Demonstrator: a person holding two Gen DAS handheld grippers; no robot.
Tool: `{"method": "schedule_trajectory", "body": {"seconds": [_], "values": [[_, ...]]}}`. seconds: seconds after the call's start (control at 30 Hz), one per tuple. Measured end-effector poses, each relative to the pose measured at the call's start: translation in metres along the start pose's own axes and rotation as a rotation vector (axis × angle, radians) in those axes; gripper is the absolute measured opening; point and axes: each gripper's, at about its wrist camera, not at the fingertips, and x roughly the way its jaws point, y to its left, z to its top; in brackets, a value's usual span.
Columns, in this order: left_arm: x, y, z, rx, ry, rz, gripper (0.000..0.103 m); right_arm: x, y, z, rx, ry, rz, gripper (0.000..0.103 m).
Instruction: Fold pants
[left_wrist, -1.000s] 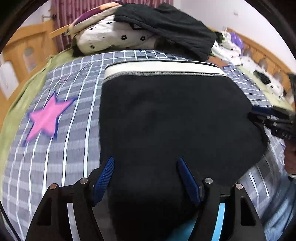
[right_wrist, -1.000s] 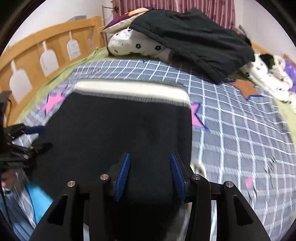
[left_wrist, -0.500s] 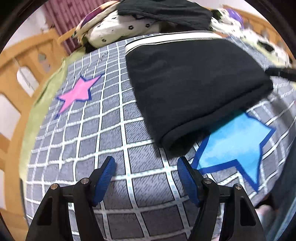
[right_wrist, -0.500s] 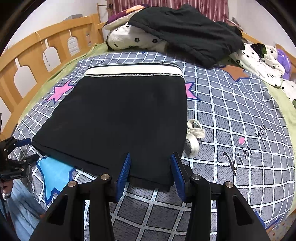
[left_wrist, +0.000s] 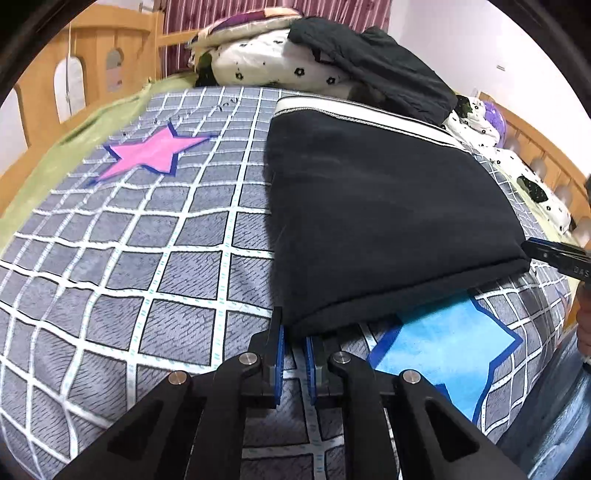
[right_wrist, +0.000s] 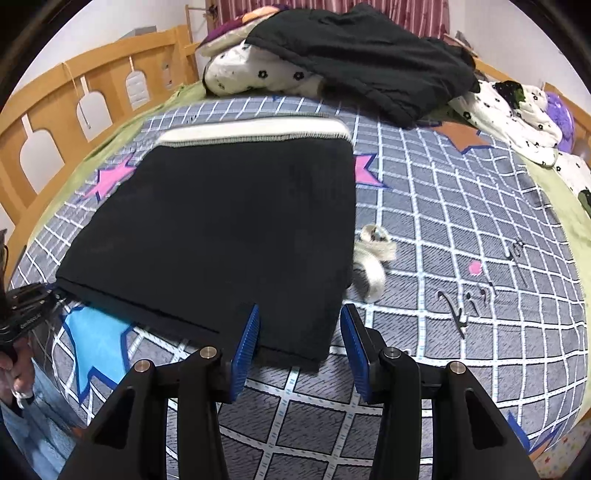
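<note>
**Left wrist view: pants folded, claws at the hem**

The pants (left_wrist: 376, 206) lie as a flat black rectangle on the checked bed (left_wrist: 147, 258), white waistband far. Left claw (left_wrist: 293, 354) is pressed together at the near corner, apparently empty. Right claw (right_wrist: 299, 343) straddles the soft, thick edge, spread. Perhaps one fold remains.

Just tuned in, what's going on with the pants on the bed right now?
A person with two handheld grippers is folding black pants on a checked bedspread. The pants lie folded flat. The left gripper has its jaws shut at the near left corner. The right gripper straddles the near right corner, jaws apart, not gripping.
</note>
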Motion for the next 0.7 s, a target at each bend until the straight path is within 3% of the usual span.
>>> {"method": "schedule_trajectory", "body": {"seconds": [0.1, 0.2, 0.23, 0.27, 0.3, 0.37, 0.47, 0.57, 0.63, 0.7], "values": [[-0.011, 0.001, 0.001, -0.034, 0.018, -0.010, 0.013, 0.000, 0.006, 0.002, -0.046, -0.008, -0.027, 0.045], [-0.034, 0.001, -0.003, -0.028, 0.009, 0.001, 0.012, -0.015, 0.005, 0.006, -0.060, -0.076, -0.031, 0.047], [-0.039, -0.002, -0.003, -0.018, -0.006, 0.013, 0.020, -0.018, 0.003, 0.008, -0.055, -0.097, -0.032, 0.050], [-0.046, -0.005, -0.002, -0.010, -0.022, 0.028, 0.035, -0.023, 0.002, 0.010, -0.049, -0.127, -0.027, 0.052], [-0.048, -0.007, 0.003, -0.002, -0.038, 0.042, 0.040, -0.025, 0.001, 0.013, -0.040, -0.152, -0.015, 0.053], [-0.052, -0.012, 0.016, 0.013, -0.079, 0.056, 0.041, -0.022, 0.001, 0.020, -0.016, -0.171, -0.011, 0.053], [-0.042, -0.025, 0.042, -0.002, -0.094, 0.014, 0.046, -0.006, 0.005, 0.027, 0.009, -0.149, -0.014, 0.053], [-0.011, -0.035, 0.045, -0.007, -0.017, 0.005, 0.049, 0.019, 0.011, 0.025, -0.012, -0.048, -0.044, 0.056], [0.008, -0.049, 0.037, 0.048, 0.012, 0.104, 0.052, 0.026, 0.012, 0.020, -0.004, -0.049, -0.084, 0.062], [0.006, -0.061, 0.030, 0.096, -0.018, 0.151, 0.054, 0.027, 0.008, 0.019, 0.029, -0.025, -0.045, 0.062]]}}
